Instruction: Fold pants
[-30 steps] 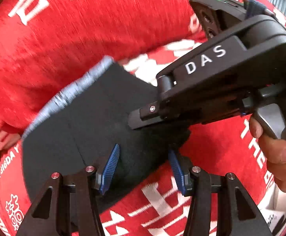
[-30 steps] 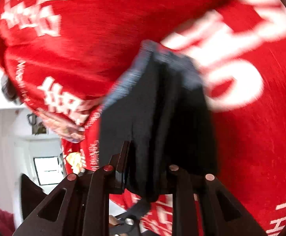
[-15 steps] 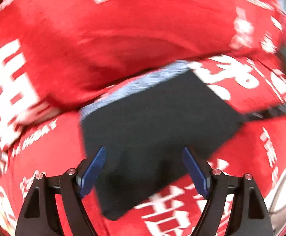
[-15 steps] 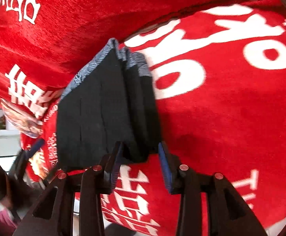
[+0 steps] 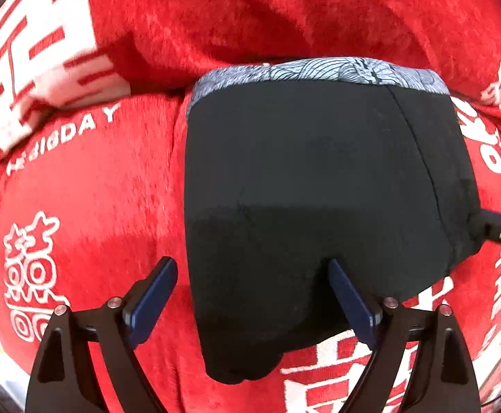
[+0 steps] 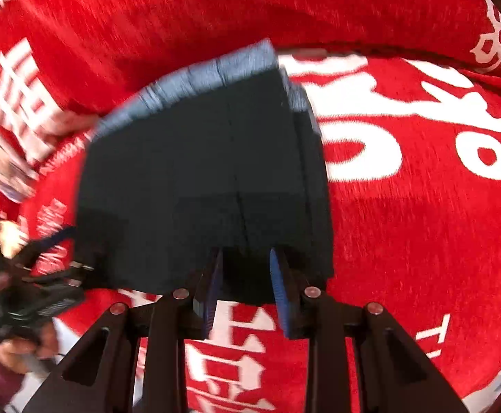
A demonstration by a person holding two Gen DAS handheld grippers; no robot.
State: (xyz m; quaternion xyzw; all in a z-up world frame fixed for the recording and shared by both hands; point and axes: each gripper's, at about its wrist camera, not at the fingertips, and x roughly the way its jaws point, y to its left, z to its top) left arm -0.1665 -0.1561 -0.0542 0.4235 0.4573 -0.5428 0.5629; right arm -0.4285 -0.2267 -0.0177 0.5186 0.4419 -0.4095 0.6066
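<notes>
A second ago the left tool [image 5: 252, 282] had its blue pads set narrowly on the near edge of the black pants [image 5: 312, 189], with the right tool looming just above in its view. Now the left tool's jaws are opening and stand wide: the left pad [image 5: 150, 301] hangs over bare red blanket [image 5: 88, 213] just beside the pants' left edge, while the right pad lies over the dark cloth near its lower edge, so the pants' lower left corner sits between them, unpinched. The pants, bunched and lifted in the right wrist view a second ago, now lie flat as a folded block, with the grey patterned waistband [image 5: 319, 72] along the far side, against a raised fold of the blanket.

The right tool [image 6: 245, 275] was clamped on a hanging wad of cloth then; now its jaws are narrow and closing, with the near edge of the pants [image 6: 198, 179] between the blue pads (the frame is blurred, so whether they press the cloth I cannot tell). In the left wrist view only its tip shows, touching the pants' right lower corner. At the left edge of the right wrist view is the left tool [image 6: 43, 275], held in a hand [image 6: 19, 351].
</notes>
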